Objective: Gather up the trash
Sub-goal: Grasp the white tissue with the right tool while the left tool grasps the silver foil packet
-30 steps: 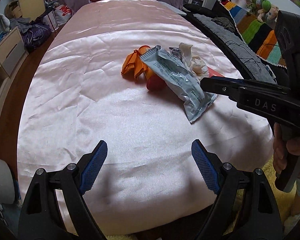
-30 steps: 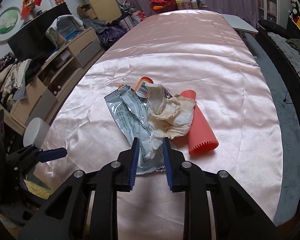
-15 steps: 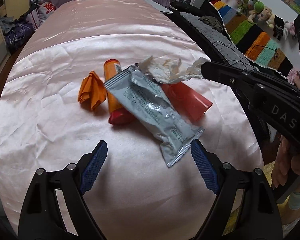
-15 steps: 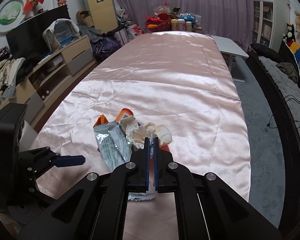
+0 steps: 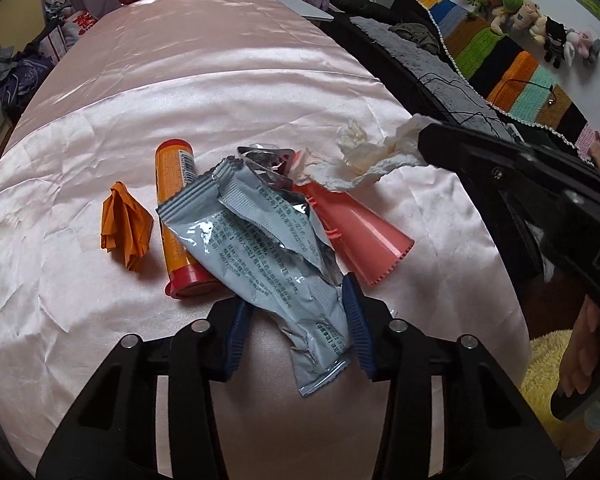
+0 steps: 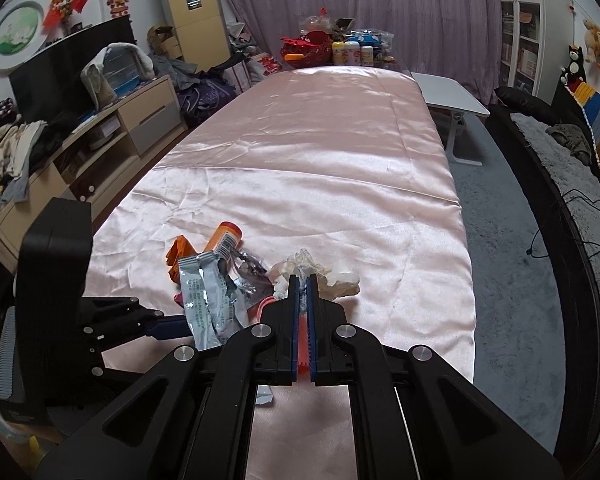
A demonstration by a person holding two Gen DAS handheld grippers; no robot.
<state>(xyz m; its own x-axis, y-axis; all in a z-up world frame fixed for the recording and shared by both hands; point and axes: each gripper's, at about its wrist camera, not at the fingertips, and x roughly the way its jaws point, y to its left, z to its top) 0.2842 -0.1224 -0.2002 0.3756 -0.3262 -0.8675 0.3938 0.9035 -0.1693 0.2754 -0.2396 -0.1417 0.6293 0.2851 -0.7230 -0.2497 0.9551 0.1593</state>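
From my seat, little is legible. The right gripper (image 5: 422, 148) carries raised letters on its black body; I can make out a "D" and part of an "A" at the frame's edge. The grey foil wrapper (image 5: 260, 256) is covered in small printed lines and digits, too fine for me to read. The orange tube (image 5: 176, 200) has a barcode label whose figures I cannot resolve.

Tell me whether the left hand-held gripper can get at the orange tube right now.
Probably not directly. The left hand-held gripper has just been closing around the silver wrapper, which lies across the orange tube; only the tube's left side and ends show.
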